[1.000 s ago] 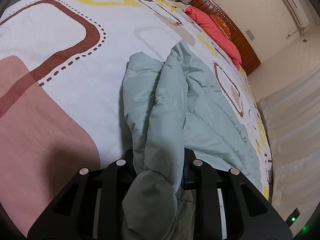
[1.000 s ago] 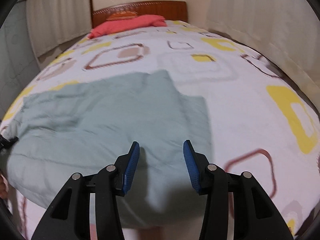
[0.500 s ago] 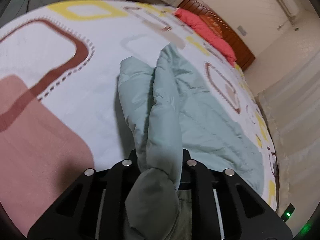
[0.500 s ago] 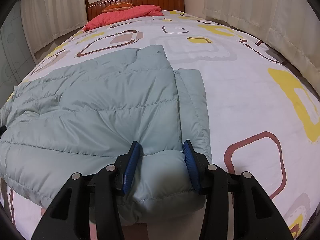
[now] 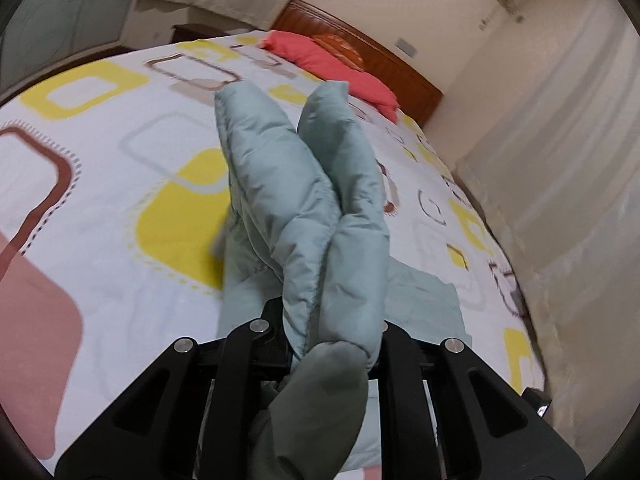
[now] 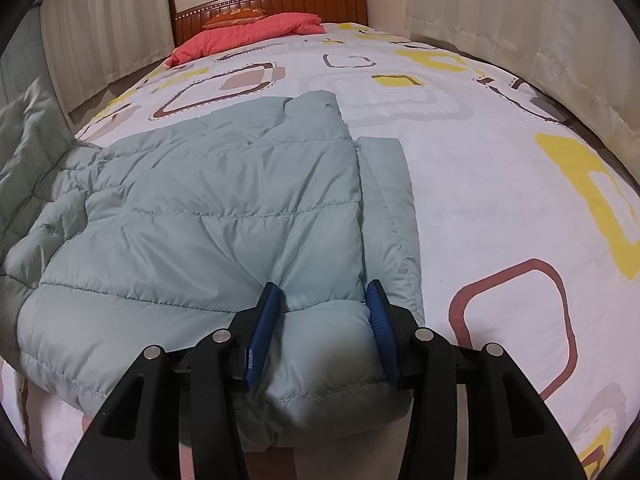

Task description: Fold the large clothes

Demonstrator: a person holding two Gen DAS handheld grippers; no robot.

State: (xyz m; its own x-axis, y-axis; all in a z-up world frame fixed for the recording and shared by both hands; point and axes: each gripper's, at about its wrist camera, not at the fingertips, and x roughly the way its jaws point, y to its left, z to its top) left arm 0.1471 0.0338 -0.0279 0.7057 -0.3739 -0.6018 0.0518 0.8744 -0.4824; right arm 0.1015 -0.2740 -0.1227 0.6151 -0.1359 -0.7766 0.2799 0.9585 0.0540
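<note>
From the left wrist, the pale green padded jacket (image 5: pixel 304 208) now rises from the left gripper (image 5: pixel 332 340) as two puffy lobes standing up against the far bed. A second ago the same bunch drooped forward and ran down into the garment spread on the bedspread (image 5: pixel 120 200); now the bunch is lifted clear and the headboard (image 5: pixel 360 52) and red pillow (image 5: pixel 332 64) sit lower in view. The black jaws are drawn close and pinch the gathered fabric, which fills the gap between them and spills back toward the camera in a darker fold. The clamped part's long axis runs from the jaws up and away, toward the pillow end, leaning slightly left. More of the jacket lies flat on the bedspread below and to the right of the jaws.

From the right wrist, the jacket (image 6: pixel 208 216) lies flat on the near left part of the bedspread (image 6: pixel 480 184), its near corner hanging over the bed's edge. Half a second ago the view was almost the same; a second ago it was blurred and nothing sat between the pads. The right gripper (image 6: pixel 324 332) stands part spread, its blue pads (image 6: pixel 262 332) pressing into either side of a thick padded corner that bulges between them. The garment's right edge runs from the jaws away toward the headboard (image 6: pixel 272 4), and its bulk stretches leftward, where one end lifts up at the frame's left rim.
</note>
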